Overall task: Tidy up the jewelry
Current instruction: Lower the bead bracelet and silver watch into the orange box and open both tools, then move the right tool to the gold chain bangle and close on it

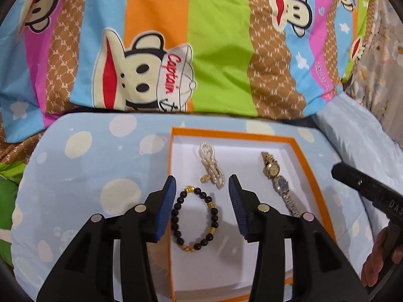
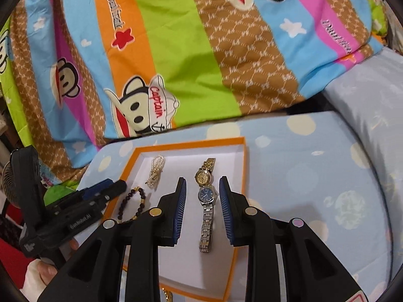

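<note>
An orange-rimmed white tray (image 1: 313,162) (image 2: 241,173) lies on a light blue pillow. In it lie a black-and-gold bead bracelet (image 1: 194,217) (image 2: 132,205), a pearl bracelet (image 1: 211,166) (image 2: 155,171), a gold watch (image 1: 270,166) (image 2: 204,173) and a silver watch with a blue dial (image 1: 286,192) (image 2: 207,211). My left gripper (image 1: 201,186) is open above the bead bracelet, holding nothing. My right gripper (image 2: 202,185) is open, its fingers either side of the silver watch, apart from it.
The blue pillow (image 1: 83,171) (image 2: 314,176) with pale spots carries the tray. A striped cartoon-monkey blanket (image 1: 176,45) (image 2: 189,50) rises behind. Another pale blue pillow (image 2: 372,105) lies at the right. The other gripper's body shows at the edge of each view (image 1: 365,188) (image 2: 63,211).
</note>
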Demonstrator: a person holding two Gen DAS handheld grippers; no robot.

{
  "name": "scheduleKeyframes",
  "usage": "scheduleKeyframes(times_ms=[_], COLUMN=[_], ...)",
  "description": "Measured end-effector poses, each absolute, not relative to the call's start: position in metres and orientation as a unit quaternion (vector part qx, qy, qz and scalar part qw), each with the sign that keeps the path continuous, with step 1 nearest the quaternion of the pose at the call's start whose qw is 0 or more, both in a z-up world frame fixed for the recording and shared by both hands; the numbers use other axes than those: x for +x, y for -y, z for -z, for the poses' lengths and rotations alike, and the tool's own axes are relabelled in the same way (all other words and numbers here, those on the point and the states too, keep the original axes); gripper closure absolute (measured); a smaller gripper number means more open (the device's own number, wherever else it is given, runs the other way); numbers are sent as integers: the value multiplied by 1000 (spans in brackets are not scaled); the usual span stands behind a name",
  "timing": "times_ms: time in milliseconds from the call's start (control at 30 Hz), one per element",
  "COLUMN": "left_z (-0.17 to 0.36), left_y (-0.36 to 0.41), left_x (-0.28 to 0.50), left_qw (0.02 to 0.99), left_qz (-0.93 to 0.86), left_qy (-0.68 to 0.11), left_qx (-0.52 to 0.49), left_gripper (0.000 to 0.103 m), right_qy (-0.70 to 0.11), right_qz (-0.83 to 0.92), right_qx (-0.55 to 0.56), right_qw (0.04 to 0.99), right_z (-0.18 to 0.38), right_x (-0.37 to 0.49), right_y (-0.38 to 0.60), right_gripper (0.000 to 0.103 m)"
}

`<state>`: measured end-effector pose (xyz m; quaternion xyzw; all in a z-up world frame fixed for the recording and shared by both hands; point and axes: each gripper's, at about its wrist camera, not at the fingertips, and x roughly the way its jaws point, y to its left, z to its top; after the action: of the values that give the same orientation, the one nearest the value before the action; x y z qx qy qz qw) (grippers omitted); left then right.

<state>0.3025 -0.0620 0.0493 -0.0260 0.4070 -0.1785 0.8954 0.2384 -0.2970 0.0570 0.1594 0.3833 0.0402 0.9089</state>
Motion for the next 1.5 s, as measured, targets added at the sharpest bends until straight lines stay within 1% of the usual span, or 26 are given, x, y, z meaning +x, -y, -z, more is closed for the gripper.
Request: scheduleKeyframes(times_ms=[67, 167, 233, 333, 533, 800, 833, 867, 900, 1000, 1300, 1433, 1467, 1500], left_z=[-59, -74, -80, -82, -68, -32, -28, -25, -19, -8, 0, -1, -1, -1], left_y=[53, 39, 29, 13, -7, -9, -9, -9, -9, -12, -23, -22, -21, -20], left_x=[296, 279, 262, 238, 187, 133, 129, 125, 120, 111, 101, 97, 96, 95], left_qw=[899, 906, 911, 913, 911, 897, 896, 896, 894, 893, 889, 889, 889, 889], left_qz=[180, 175, 172, 164, 152, 150, 149, 147, 145, 139, 141, 147, 150, 152], left_qy=[-398, -383, -373, -371, -382, -415, -417, -419, -422, -428, -433, -433, -432, -431], left_qx=[-37, -41, -40, -40, -37, -26, -25, -25, -24, -30, -44, -35, -33, -29], left_gripper=[57, 56, 53, 53, 53, 52, 52, 52, 50, 41, 39, 35, 33, 32], right_qy=[-372, -364, -364, -368, -386, -416, -416, -418, -418, -412, -422, -437, -443, -446], right_qz=[-33, -33, -32, -31, -30, -33, -36, -42, -45, -48, -24, -14, -14, -13], right_qx=[145, 132, 126, 121, 137, 121, 121, 122, 122, 110, 47, 41, 43, 45], right_qw=[916, 921, 922, 921, 912, 901, 900, 899, 899, 903, 905, 898, 895, 894], right_z=[-64, -67, -66, -59, -36, -11, -10, -9, -9, -10, -1, 8, 11, 13], right_x=[224, 198, 182, 155, 102, 71, 70, 72, 74, 84, 141, 154, 156, 156], right_y=[295, 289, 284, 274, 258, 230, 227, 222, 218, 203, 170, 166, 167, 167], right_gripper=[76, 76, 76, 76, 76, 74, 73, 65, 55, 46, 36, 36, 37, 41])
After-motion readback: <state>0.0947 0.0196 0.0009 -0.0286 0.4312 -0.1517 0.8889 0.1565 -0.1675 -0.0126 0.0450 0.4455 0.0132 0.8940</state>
